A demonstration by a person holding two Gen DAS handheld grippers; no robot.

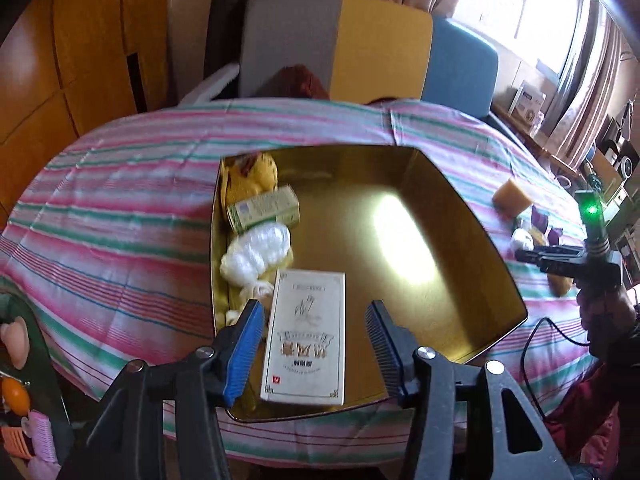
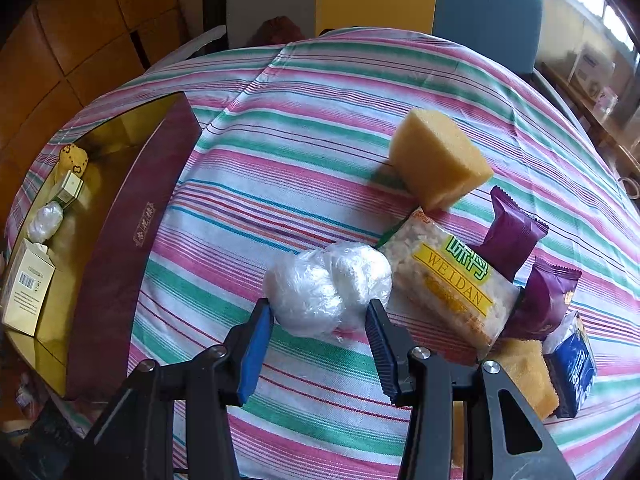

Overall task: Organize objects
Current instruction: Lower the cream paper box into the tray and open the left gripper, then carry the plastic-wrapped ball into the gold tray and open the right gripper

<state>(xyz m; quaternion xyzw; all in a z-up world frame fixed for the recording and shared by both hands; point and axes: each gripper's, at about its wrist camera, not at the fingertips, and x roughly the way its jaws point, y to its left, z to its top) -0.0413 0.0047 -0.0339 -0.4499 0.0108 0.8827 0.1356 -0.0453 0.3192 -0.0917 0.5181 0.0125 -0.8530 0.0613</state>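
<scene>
A gold-lined tin [image 1: 472,216] with maroon outer walls stands on the striped tablecloth [image 1: 120,220]. Along its left side lie a yellow pouch [image 1: 256,176], a green carton [image 1: 264,208], a white plastic bundle [image 1: 256,252] and a flat white box [image 1: 306,336]. My left gripper [image 1: 314,308] hovers open over the white box, with a gap at the right pad. In the right wrist view another white plastic bundle [image 2: 328,284] sits on the cloth, and my right gripper [image 2: 319,306] is shut on its near part.
To the right of that bundle lie a yellow sponge [image 2: 438,160], a WEIDAN snack pack [image 2: 448,280], two purple packets [image 2: 512,236], a blue packet [image 2: 572,364] and a second sponge [image 2: 524,368]. Chairs [image 1: 380,48] stand behind the table. Small hair items [image 1: 40,436] lie at the far left.
</scene>
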